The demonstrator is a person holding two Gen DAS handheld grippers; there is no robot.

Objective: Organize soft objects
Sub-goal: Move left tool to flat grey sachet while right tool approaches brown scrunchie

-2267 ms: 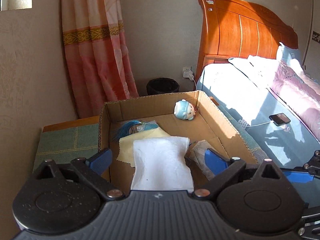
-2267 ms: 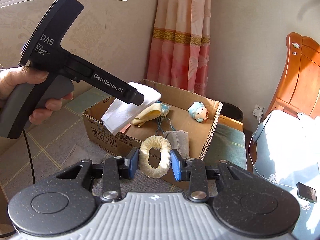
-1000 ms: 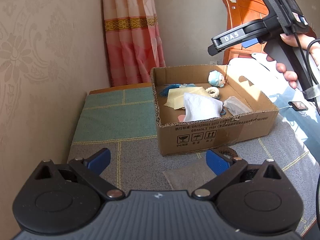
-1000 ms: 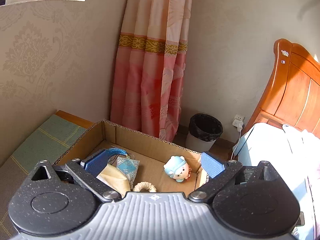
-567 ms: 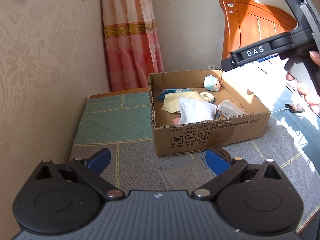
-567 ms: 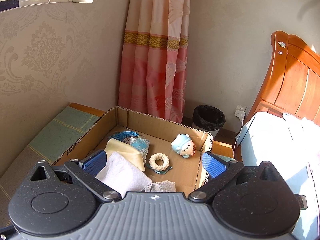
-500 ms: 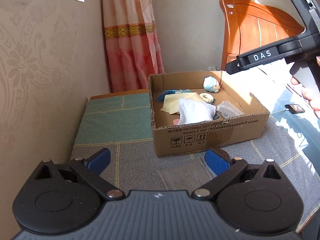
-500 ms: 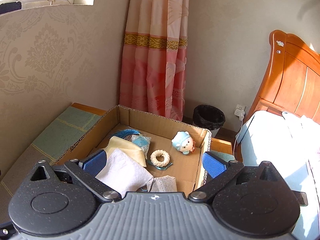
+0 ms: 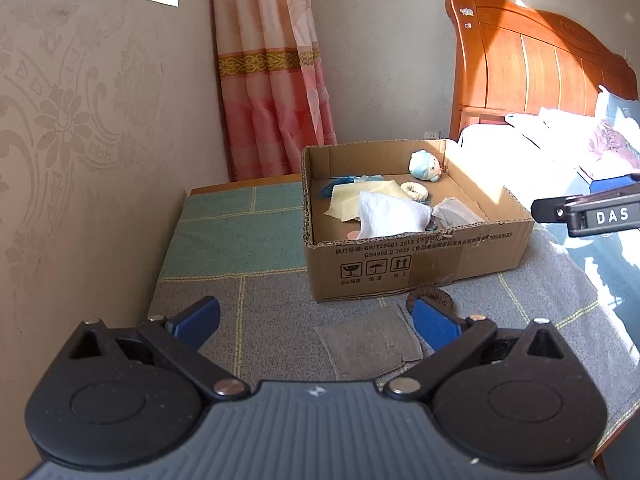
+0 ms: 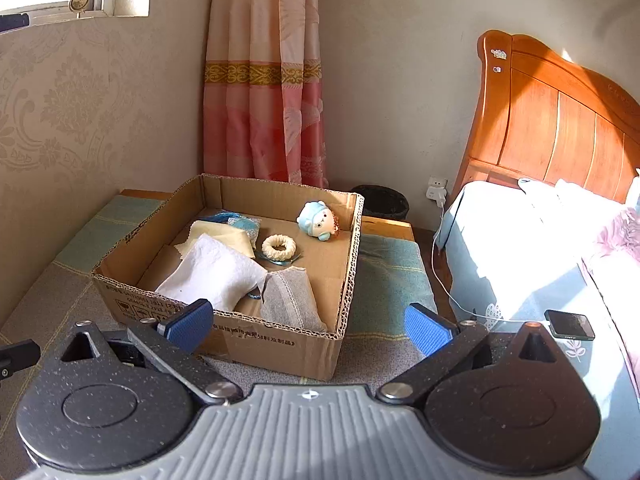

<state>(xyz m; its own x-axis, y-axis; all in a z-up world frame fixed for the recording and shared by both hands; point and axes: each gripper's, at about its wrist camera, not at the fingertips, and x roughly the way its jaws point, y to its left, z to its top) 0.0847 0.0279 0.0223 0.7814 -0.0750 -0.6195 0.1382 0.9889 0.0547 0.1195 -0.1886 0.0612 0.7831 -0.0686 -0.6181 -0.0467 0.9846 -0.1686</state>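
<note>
The left gripper (image 9: 316, 320) hangs wide open and empty just above the grey cloth (image 9: 366, 344), which lies flat on the mat before the cardboard box (image 9: 416, 256). It looks limp and light, so pinch a raised edge. A dark ring (image 9: 430, 294), perhaps a scrunchie, sits beside it. The right gripper (image 10: 308, 322) is likewise spread, empty.

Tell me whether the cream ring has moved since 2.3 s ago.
Yes. The cream ring has gone from between the right hand-held gripper's fingers down onto the cardboard box floor, near the blue plush.

Patchwork mat (image 9: 240, 236); box (image 9: 416, 256), cloth (image 9: 366, 344), ring (image 9: 430, 295)
</note>
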